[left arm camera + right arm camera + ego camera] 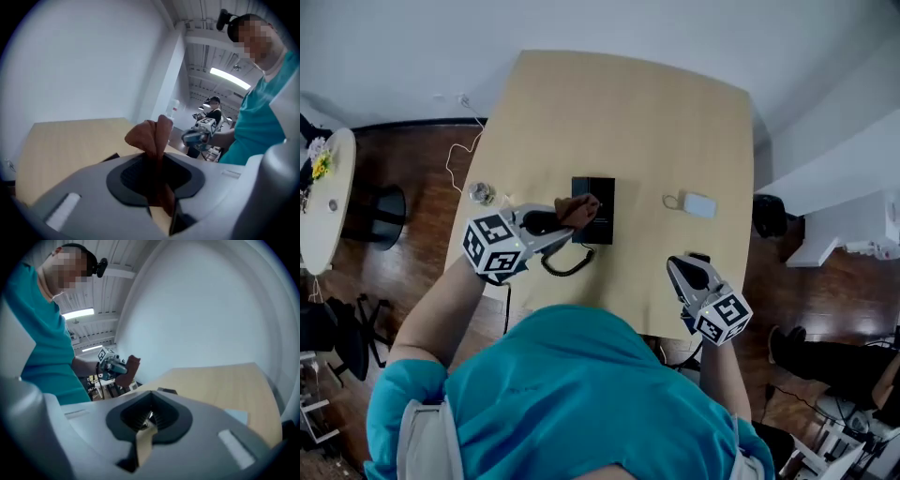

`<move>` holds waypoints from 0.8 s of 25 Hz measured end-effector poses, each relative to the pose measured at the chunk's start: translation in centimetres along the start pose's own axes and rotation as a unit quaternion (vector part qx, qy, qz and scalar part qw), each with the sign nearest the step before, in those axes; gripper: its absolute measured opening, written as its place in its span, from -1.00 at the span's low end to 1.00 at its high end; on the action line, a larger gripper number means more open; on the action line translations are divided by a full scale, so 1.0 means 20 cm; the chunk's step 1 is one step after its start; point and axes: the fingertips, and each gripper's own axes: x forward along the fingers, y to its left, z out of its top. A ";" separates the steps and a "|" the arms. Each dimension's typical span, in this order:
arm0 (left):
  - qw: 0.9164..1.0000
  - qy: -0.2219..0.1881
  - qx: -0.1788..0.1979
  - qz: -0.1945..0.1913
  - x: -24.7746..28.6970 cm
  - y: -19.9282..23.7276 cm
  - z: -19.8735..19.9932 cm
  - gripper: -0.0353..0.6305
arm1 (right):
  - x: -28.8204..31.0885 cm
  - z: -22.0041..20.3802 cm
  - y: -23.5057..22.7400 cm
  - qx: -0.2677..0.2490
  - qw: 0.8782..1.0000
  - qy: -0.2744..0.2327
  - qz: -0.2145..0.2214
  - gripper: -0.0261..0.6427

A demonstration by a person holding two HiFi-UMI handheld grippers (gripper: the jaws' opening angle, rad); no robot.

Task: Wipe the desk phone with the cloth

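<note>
A black desk phone (598,212) lies in the middle of the light wooden table (675,122), its coiled cord (568,266) looping toward the front edge. My left gripper (574,217) is shut on a brown cloth (579,211), which rests at the phone's left edge. In the left gripper view the cloth (153,137) sticks up bunched between the jaws, and a dark corner of the phone (110,158) shows beyond. My right gripper (682,270) hovers at the table's front right, jaws together on nothing. The right gripper view shows the cloth (131,369) and the phone (167,391) off to the left.
A small white device (699,205) with a thin cable lies right of the phone. A small round object (482,194) sits by the table's left edge. A round side table (326,197) stands far left on the dark wooden floor.
</note>
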 end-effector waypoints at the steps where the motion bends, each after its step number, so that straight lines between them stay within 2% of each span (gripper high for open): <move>1: 1.000 -0.001 0.009 -0.004 -0.06 -0.09 -0.07 -0.59 | 0.02 0.02 0.05 -0.010 1.000 -0.005 0.000 -0.92; 5: 0.999 0.002 0.043 -0.032 -0.32 -0.39 -0.36 -0.59 | 0.08 0.05 0.36 -0.030 0.999 -0.011 -0.007 -0.92; 9: 0.997 -0.019 0.054 -0.059 -0.68 -0.58 -0.62 -0.58 | 0.17 0.02 0.81 0.005 0.999 -0.033 -0.005 -0.92; 13: 0.996 -0.051 -0.008 -0.076 -1.02 -0.65 -0.81 -0.59 | 0.21 -0.05 1.18 0.030 0.999 -0.030 -0.012 -0.92; 15: 0.995 -0.065 -0.029 -0.076 -1.14 -0.71 -0.86 -0.59 | 0.18 -0.05 1.33 0.025 0.999 -0.028 -0.012 -0.92; 20: 0.993 -0.096 -0.032 -0.056 -1.33 -0.96 -0.96 -0.58 | 0.01 -0.04 1.55 0.000 0.999 -0.040 -0.013 -0.92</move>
